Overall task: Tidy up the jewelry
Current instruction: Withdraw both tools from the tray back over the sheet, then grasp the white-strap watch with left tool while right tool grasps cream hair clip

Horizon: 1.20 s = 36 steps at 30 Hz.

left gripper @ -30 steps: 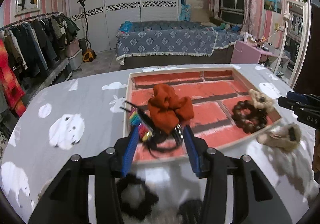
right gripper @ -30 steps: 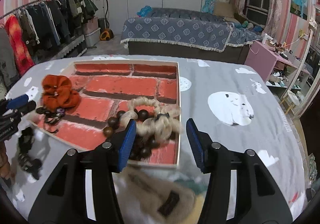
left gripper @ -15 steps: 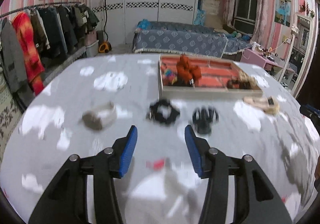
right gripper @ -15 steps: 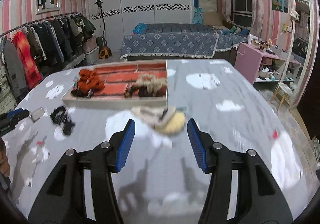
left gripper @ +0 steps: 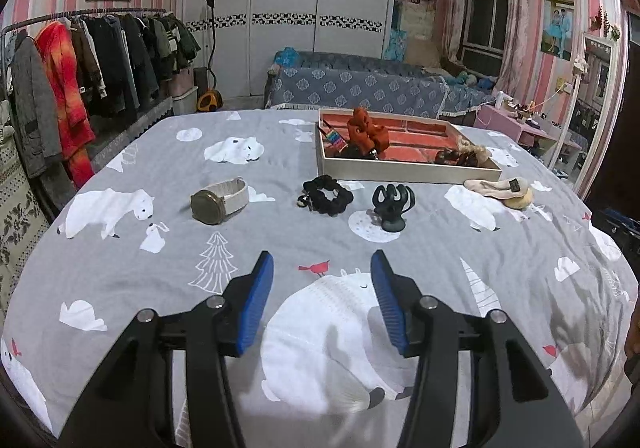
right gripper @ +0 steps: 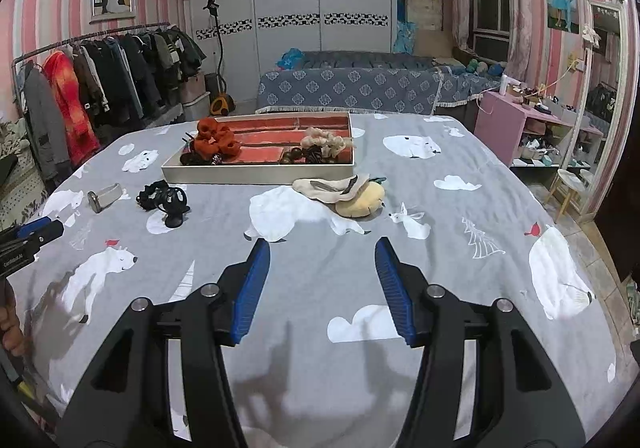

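Watch [left gripper: 219, 201], scrunchie [left gripper: 328, 195], possibly claw clip [left gripper: 392, 205]

The room is lit from overhead, fairly bright and even, with a pinkish cast off the walls. Soft shadows fall on the gray cloth [right gripper: 320, 256] toward the near edge. The window [left gripper: 486, 26] is dark. Both views are sharp, without motion blur; the fisheye bends walls and blackens the corners.
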Motion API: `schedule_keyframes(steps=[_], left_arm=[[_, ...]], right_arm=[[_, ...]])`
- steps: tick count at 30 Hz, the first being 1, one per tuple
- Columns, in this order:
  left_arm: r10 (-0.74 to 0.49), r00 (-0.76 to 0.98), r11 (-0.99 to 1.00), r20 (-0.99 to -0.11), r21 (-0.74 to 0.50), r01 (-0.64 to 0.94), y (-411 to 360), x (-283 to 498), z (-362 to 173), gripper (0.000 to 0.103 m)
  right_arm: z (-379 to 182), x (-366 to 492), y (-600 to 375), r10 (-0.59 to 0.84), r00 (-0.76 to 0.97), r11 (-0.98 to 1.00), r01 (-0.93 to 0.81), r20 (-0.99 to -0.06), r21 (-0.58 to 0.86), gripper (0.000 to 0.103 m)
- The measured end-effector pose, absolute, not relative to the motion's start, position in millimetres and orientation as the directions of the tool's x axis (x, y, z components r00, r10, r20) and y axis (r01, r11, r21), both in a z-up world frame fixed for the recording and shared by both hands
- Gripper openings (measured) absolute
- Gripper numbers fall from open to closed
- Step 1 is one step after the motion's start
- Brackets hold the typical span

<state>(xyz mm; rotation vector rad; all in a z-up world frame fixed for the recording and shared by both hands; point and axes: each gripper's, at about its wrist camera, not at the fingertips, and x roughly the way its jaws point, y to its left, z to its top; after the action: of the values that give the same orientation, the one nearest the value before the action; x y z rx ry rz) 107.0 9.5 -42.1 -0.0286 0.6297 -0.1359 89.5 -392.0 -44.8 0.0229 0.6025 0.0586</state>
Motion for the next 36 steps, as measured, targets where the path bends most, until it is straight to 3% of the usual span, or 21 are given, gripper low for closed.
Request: schedule_keyframes(steps=[36], left_arm=[[-0.153, 0.775, 0.988, -0.613, -0.08, 0.132, -2.7, 163.4, -52.5, 0.052]], right_arm=[[-58.1, 135.2, -408.9, 0.035, 0.794, 0.999, -0.009, -0.607, 0.047, 0.055]])
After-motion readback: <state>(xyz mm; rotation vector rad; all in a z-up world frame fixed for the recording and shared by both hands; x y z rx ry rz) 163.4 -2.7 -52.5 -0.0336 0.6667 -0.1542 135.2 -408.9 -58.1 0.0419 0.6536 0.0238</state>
